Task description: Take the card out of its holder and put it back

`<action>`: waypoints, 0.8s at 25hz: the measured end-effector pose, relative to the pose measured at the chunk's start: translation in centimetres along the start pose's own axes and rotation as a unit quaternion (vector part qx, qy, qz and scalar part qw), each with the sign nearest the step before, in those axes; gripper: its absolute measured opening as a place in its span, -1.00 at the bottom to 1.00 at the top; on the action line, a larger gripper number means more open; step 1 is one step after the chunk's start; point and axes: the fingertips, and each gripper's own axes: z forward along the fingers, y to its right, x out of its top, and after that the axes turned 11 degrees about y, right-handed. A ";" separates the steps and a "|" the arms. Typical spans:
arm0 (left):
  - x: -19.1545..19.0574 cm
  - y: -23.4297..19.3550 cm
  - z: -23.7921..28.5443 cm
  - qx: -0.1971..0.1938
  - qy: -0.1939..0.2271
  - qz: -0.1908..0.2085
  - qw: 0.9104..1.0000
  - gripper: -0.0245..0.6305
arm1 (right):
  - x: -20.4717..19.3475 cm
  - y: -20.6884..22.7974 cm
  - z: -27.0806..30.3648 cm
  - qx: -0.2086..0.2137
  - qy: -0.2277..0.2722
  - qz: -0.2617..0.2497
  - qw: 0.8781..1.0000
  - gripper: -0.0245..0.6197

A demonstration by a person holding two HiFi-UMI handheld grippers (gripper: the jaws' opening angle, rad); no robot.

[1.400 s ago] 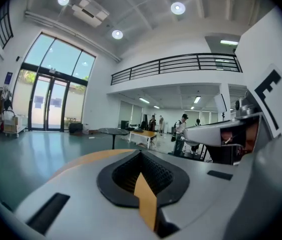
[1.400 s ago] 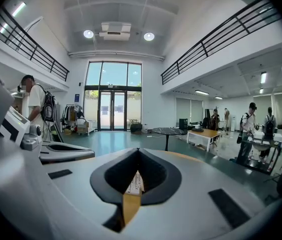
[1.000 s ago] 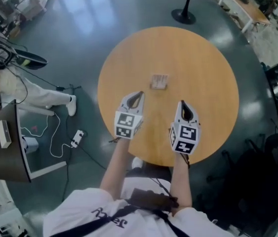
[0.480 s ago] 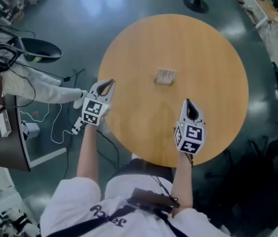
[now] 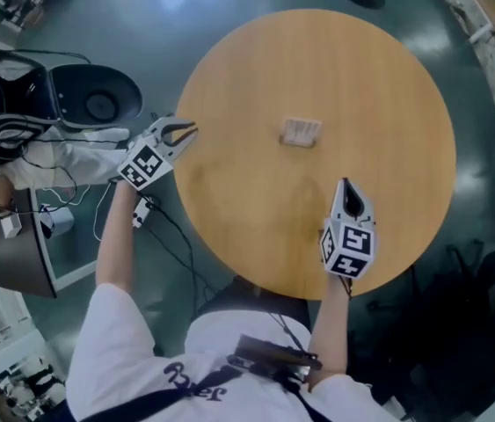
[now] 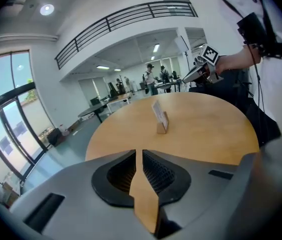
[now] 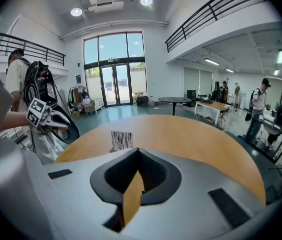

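While the card (image 6: 157, 110) stands in its holder (image 6: 162, 127) on the table (image 6: 206, 131), well ahead of both pairs of jaws, the left gripper (image 6: 139, 154) has just been opening to a thin slit with nothing in it; the right gripper (image 7: 138, 150) is closed, holding nothing.

Round wooden table (image 5: 256, 77), light brown top, on dark shiny floor (image 5: 141, 25). Small wooden holder (image 5: 301, 134) sits on top, near middle. White card (image 6: 157, 111) stands upright in holder. Black bar stripes on one side of card.
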 end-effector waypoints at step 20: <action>9.7 6.1 14.3 -0.237 0.201 -0.141 0.940 -0.30 | -2.1 2.9 -0.4 -0.044 -0.033 0.021 0.998 -0.89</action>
